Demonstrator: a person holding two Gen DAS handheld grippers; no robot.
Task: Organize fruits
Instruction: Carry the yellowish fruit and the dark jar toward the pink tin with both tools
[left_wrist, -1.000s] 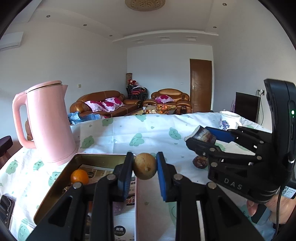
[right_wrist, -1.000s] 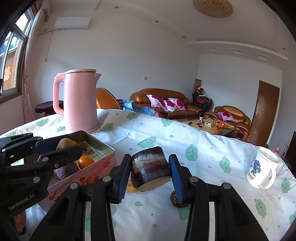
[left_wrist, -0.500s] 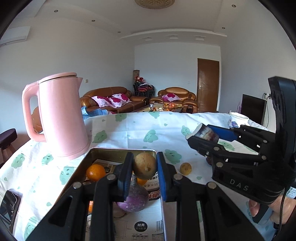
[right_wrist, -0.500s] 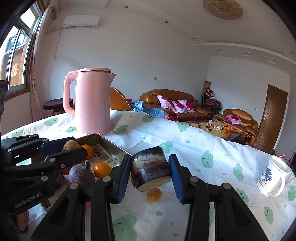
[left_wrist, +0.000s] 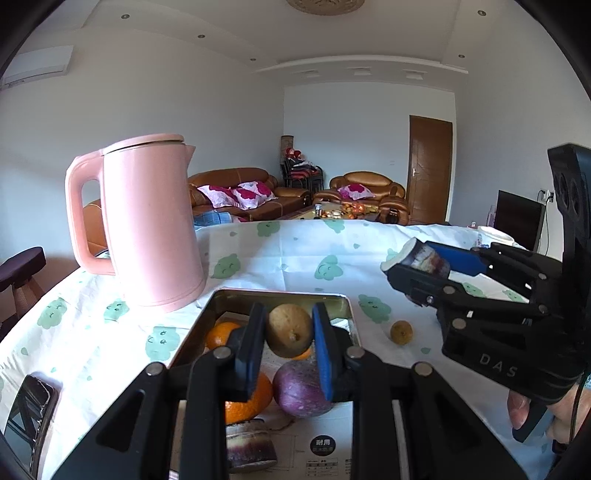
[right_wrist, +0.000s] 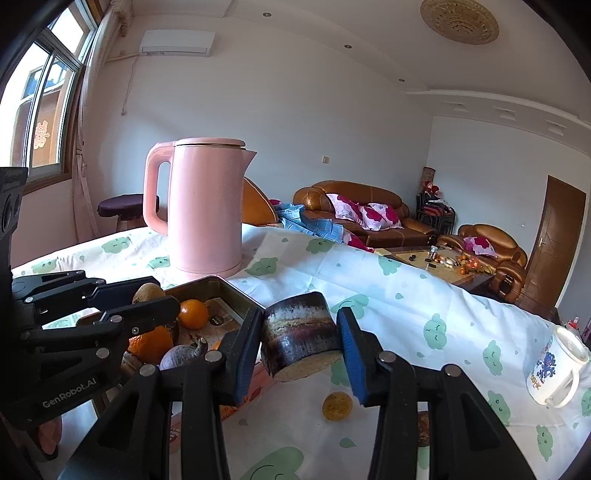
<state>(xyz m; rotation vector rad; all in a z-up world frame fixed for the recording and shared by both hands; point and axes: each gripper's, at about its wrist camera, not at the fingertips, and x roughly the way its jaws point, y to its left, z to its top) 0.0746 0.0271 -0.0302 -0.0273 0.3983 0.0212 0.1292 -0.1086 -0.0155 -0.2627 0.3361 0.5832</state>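
Printed in grey on the side of the right gripper (left_wrist: 413, 258): "DAS". On the side of the left gripper (right_wrist: 155, 295): "GenRobot.AI". Inside the metal tin (left_wrist: 351, 317), on a white paper sheet, a black round label with small white characters, too small to read. On the white mug (right_wrist: 554, 365), a blue drawing and some letters, only partly readable.

Left tongs closed on a small brown-yellow fruit (left_wrist: 289, 335), pressed between the two pads, held just above the tin. Right tongs closed on a dark striped chunk with pale cut face (right_wrist: 301, 336), held above the tablecloth, right of the tin.

In the tin: two oranges (left_wrist: 221, 334), a purple round fruit (left_wrist: 301, 387), and another dark striped piece (left_wrist: 249, 445) at the near edge, partly cut off by the fingers. On the cloth right of the tin, one small yellow fruit (left_wrist: 401, 332), apart from everything.

White tablecloth (left_wrist: 288, 258) with green cloud faces. Pink kettle (left_wrist: 147, 221) standing beside the far left corner of the tin. Behind, white walls, brown leather sofas (right_wrist: 354, 214) with pink flower cushions, a brown door (left_wrist: 430, 170), a window (right_wrist: 40, 110) on the left. At the lower left edge, a dark flat object (left_wrist: 31, 417), hard to identify.
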